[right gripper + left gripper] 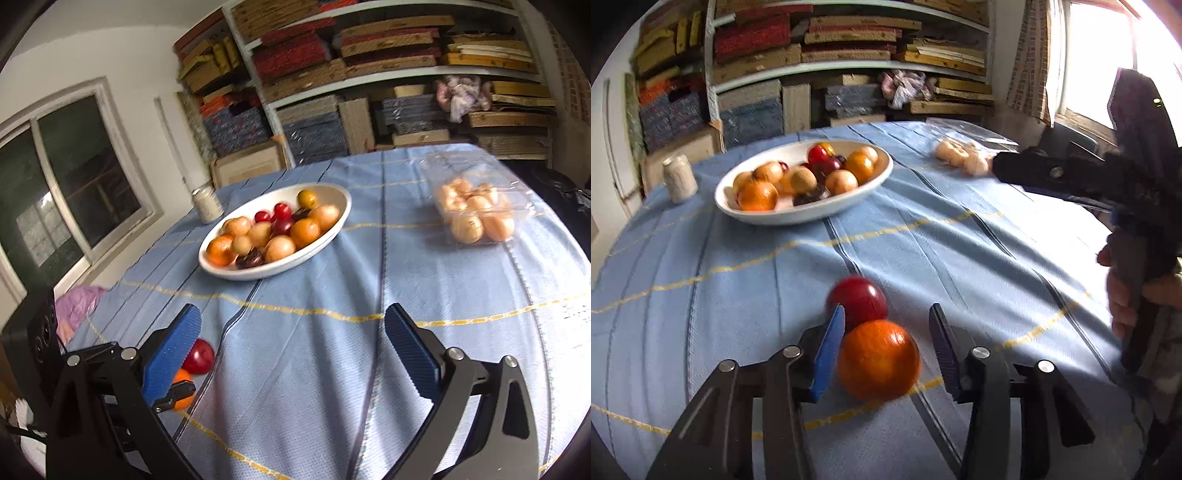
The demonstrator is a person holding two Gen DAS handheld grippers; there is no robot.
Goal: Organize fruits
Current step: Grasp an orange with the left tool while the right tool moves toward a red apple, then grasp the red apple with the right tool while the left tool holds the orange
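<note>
One orange (878, 359) and one red apple (857, 302) are flanked on the tablecloth (738, 288) by the spread left gripper (886, 325), while the right gripper (291, 328) is held agape, empty.

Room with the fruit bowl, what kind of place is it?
Probably a home storeroom: shelves stacked with old boards and mats, windows, and a table under a blue cloth holding a white fruit bowl.

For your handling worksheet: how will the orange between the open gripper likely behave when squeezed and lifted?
The orange is round, so a nudge would probably roll it into the touching apple. Its skin looks firm, likely giving the left gripper a fair hold.
</note>
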